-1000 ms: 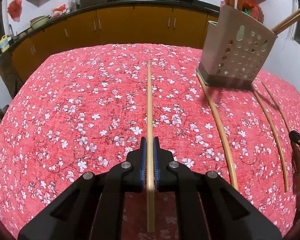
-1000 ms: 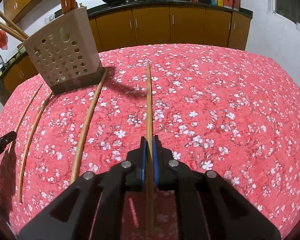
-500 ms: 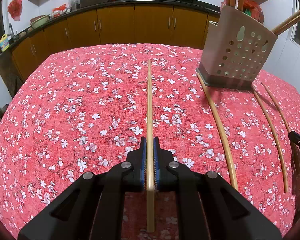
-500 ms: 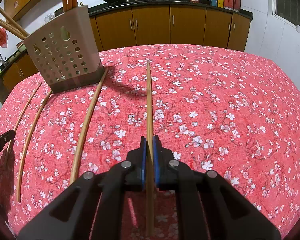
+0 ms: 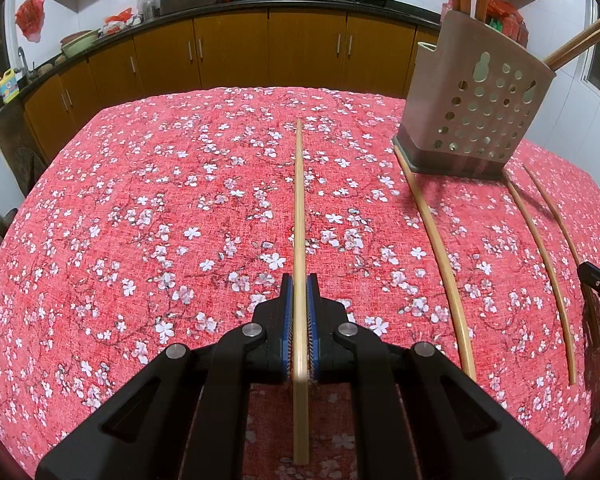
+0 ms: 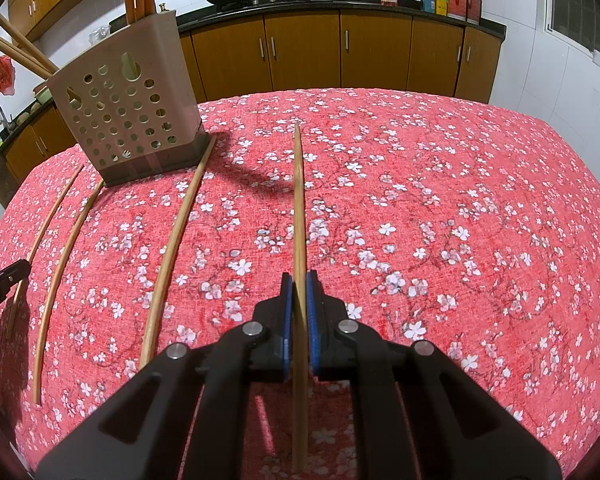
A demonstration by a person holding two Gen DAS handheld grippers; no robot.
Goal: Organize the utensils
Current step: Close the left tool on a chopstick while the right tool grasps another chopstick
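Note:
My left gripper (image 5: pixel 299 286) is shut on a pale bamboo chopstick (image 5: pixel 299 208) that runs straight ahead between its blue pads. My right gripper (image 6: pixel 299 282) is shut on another chopstick (image 6: pixel 298 200) the same way. A beige perforated utensil holder (image 5: pixel 474 108) stands at the far right in the left wrist view, with several chopsticks standing in it. The same holder (image 6: pixel 130 114) appears far left in the right wrist view. Three loose chopsticks lie on the cloth below it: one (image 5: pixel 440 256), a second (image 5: pixel 540 264) and a third (image 5: pixel 554 216).
A red tablecloth with white blossoms (image 5: pixel 140 220) covers the table. Orange kitchen cabinets (image 5: pixel 236 52) and a dark counter with woks run behind it. The right gripper's tip (image 5: pixel 598 280) shows at the left view's right edge; the left gripper's tip (image 6: pixel 2 280) at the other view's left edge.

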